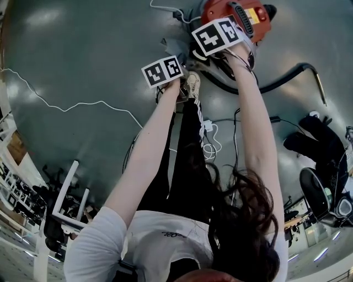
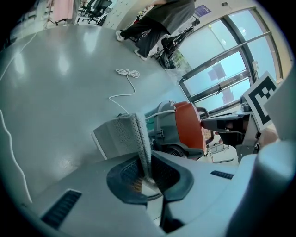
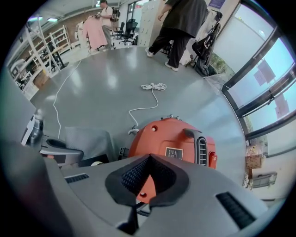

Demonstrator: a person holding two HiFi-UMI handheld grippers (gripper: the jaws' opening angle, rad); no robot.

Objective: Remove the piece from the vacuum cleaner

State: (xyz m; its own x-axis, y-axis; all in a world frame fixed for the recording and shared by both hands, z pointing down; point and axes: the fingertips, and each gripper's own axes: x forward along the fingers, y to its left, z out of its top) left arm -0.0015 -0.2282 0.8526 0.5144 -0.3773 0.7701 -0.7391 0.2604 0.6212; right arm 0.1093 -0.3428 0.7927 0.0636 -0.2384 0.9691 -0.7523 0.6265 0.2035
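Observation:
The red vacuum cleaner [image 1: 237, 15] stands on the grey floor at the top of the head view, and its red dome [image 3: 173, 141] fills the middle of the right gripper view. A grey fabric filter piece [image 2: 124, 135] hangs out to the left of the vacuum's grey and red body [image 2: 185, 127]. My left gripper [image 2: 148, 178] is shut on its mesh edge. My right gripper [image 3: 142, 185] hangs just above the red dome, pointing steeply down, its pads closed with nothing between them. Marker cubes hide both sets of jaws in the head view: left gripper [image 1: 164, 70], right gripper [image 1: 219, 34].
The black hose [image 1: 287, 76] with a metal tube curves off right of the vacuum. A white cable [image 1: 71, 104] and a coiled cord [image 3: 154, 86] lie on the floor. A person in dark clothes [image 3: 181, 23] stands far off by the windows. Chairs [image 1: 320, 143] sit at the right.

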